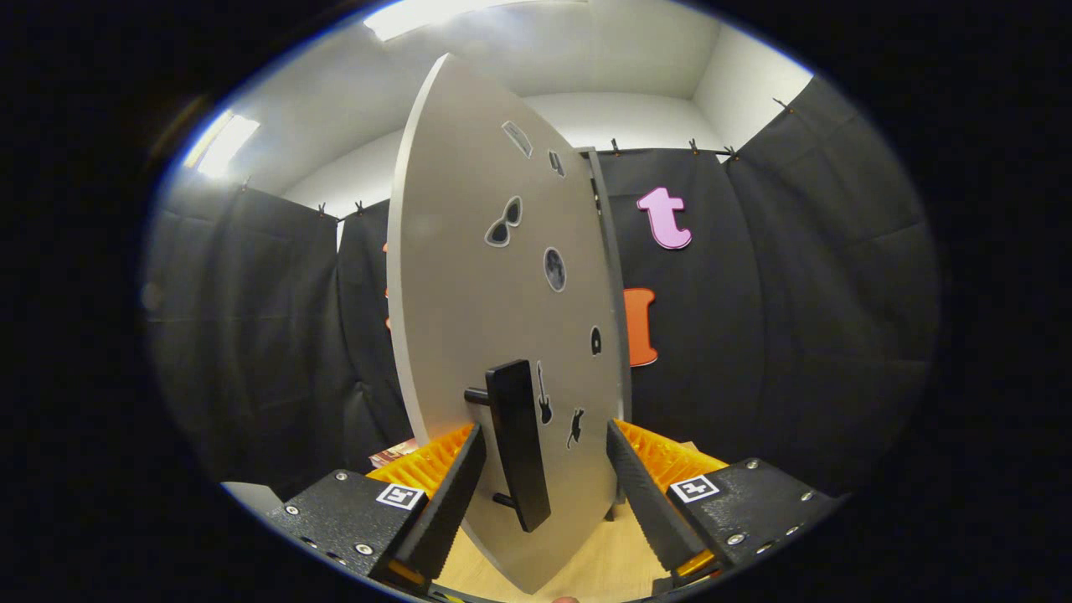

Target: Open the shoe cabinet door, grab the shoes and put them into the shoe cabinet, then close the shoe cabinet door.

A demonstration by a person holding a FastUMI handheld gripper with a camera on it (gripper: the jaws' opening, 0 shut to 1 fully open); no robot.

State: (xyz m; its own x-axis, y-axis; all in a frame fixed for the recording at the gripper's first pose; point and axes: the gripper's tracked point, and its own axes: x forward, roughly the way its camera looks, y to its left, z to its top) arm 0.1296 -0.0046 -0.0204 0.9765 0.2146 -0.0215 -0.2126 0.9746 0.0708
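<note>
One grey cabinet door (494,276), edge-on, blocking most of what lies ahead.
Gripper (543,481) spread wide, gripping nothing; one black handle (519,440) between fingers; six or so stickers on door.

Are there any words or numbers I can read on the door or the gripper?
No readable words or numbers.
Cabinet door: picture stickers only, like sunglasses, a moon, a guitar; the top sticker is too blurred to tell.
Gripper: square black-and-white markers, patterns, not text; its fingers stand open either side of the door's black handle.
</note>
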